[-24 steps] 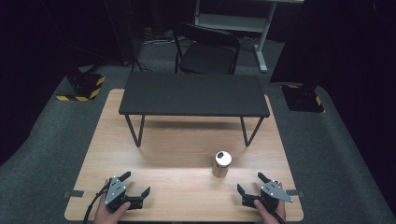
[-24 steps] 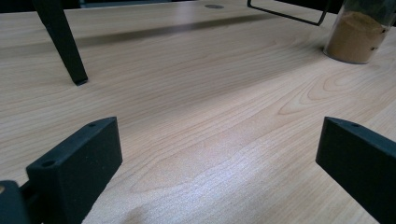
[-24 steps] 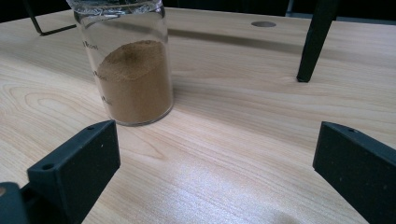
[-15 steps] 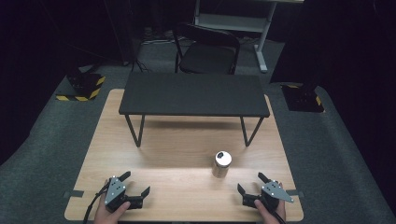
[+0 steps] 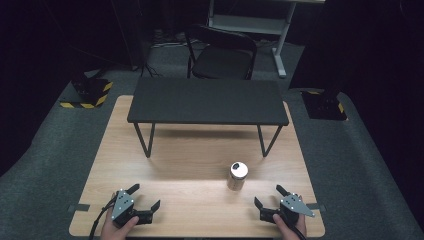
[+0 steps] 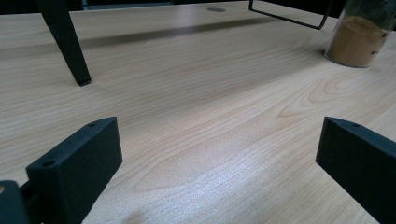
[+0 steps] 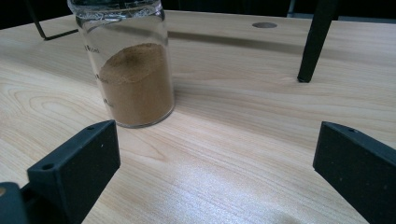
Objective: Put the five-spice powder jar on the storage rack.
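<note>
**Right gripper lined up on the spice jar**

Now I have the right gripper (image 5: 267, 197) resting on the wooden table (image 5: 200, 150), jaws spread wide and empty, aimed at the glass jar (image 5: 237, 176) of brown powder standing upright nearby, just ahead. The left gripper (image 5: 145, 196) waits equally wide, holding nothing, well apart from it, leaving room.

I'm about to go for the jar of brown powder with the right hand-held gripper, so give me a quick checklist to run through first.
1. Right hand-held gripper open, nothing between the jaws: ok.
2. Jar upright on the wooden table: ok.
3. Table bare between right gripper and jar: ok.
4. Left hand-held gripper open and away from the jar: ok.
5. Black stand's leg apart from the jar: ok.
6. Lid screwed tight: cannot tell.
</note>
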{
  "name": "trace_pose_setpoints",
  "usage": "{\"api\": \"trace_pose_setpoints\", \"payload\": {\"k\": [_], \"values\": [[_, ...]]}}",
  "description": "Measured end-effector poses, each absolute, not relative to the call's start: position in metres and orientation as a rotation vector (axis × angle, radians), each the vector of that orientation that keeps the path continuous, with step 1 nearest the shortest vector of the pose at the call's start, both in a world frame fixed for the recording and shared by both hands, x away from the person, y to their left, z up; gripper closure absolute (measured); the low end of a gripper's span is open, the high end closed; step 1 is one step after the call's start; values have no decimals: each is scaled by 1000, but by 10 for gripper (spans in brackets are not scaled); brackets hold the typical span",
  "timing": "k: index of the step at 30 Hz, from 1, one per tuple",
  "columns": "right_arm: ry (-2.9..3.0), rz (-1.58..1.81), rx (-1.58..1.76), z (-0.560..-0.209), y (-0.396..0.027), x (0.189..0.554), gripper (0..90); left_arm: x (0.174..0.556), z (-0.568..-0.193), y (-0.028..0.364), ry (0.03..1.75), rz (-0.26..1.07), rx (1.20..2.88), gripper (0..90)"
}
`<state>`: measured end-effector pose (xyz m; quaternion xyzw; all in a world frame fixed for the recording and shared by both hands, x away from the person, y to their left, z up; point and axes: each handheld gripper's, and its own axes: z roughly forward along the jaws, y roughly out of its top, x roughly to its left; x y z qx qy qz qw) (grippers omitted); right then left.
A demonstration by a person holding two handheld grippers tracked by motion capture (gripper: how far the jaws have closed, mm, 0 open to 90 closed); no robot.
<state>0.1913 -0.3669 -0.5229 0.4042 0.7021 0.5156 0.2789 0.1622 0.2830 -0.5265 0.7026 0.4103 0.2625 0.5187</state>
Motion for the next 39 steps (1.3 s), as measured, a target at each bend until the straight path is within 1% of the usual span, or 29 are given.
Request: {"api": "trace_pose_setpoints", "payload": {"k": [15, 24, 33, 39], "values": [[1830, 1430, 1094, -522, -369, 185, 4, 163, -527, 284, 980, 624, 1685, 6], [1774, 1493, 1038, -511, -367, 175, 2, 163, -527, 285, 973, 621, 1682, 6], [1797, 1510, 992, -506, -353, 174, 2, 163, -527, 285, 977, 618, 1680, 6], [1838, 1509, 984, -505, -337, 185, 2, 163, -528, 286, 979, 615, 1674, 6]]}}
